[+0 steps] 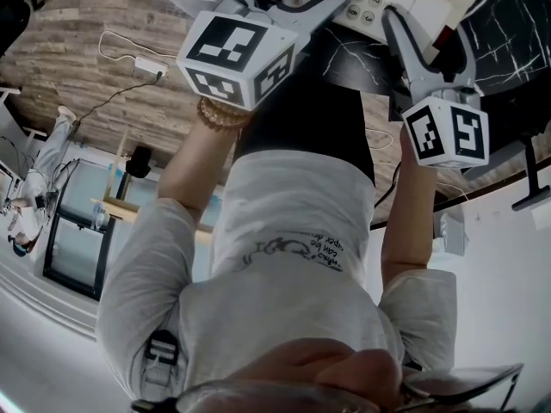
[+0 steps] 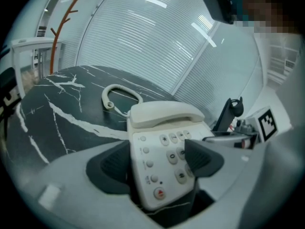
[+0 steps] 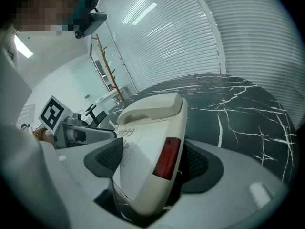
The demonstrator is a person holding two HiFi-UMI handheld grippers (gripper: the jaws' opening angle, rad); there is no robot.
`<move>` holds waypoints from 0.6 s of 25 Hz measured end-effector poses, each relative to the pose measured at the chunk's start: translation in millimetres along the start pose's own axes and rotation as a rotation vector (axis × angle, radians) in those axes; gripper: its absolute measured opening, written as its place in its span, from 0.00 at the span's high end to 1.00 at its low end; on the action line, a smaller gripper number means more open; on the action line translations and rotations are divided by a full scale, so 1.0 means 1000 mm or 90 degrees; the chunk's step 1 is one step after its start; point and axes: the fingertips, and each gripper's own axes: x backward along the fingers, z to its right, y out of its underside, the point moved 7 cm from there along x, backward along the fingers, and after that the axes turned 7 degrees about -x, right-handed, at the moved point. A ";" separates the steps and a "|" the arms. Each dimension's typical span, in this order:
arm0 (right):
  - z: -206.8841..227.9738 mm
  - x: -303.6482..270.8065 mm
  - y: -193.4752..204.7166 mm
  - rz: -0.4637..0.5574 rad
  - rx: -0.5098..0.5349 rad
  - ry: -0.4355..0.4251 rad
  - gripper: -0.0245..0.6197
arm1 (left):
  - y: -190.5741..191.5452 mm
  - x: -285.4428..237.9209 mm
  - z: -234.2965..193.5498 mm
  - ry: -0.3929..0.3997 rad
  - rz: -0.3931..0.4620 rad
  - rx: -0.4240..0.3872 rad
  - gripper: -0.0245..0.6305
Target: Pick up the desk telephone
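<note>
1. Okay, far left first: left gripper (image 2: 157, 161) spread wide, straddling the front-left corner of the desk telephone (image 2: 162, 128). Outer pad at the phone's side wall, inner pad over the keypad (image 2: 174, 144). No clear squeeze visible, so read as not clamped yet.
2. Middle: cream phone resting on the black marble-veined table (image 2: 57, 109), near its front edge, between the two tongs. Handset (image 2: 164, 112) seated in the cradle, cord (image 2: 119, 92) looping behind on the tabletop.
3. Right: right gripper (image 3: 155, 162) likewise spread wide around the phone's right-hand corner. Outer pad beside the side wall next to the red panel (image 3: 166, 157), inner pad above the sloped face. Nothing firmly held here either, by the look of it.
4. Risk: inner pads mashing keys or skidding off on closing, because of smooth plastic on a slanted face.
5. Risk: body tipping and the handset sliding out of the cradle, if lifted unevenly by the two sides.
6. Risk: cord dragging or snagging behind and tugging the phone out of a weak pinch.
</note>
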 end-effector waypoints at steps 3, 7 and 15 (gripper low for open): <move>-0.003 0.004 0.000 0.001 -0.010 0.002 0.39 | -0.002 0.005 0.004 -0.007 0.001 -0.007 0.42; -0.011 0.010 -0.006 0.010 -0.024 -0.001 0.39 | -0.014 0.014 0.008 -0.019 0.011 -0.016 0.42; -0.037 0.042 -0.043 0.040 -0.018 -0.014 0.39 | -0.059 0.050 0.032 -0.047 0.048 -0.046 0.42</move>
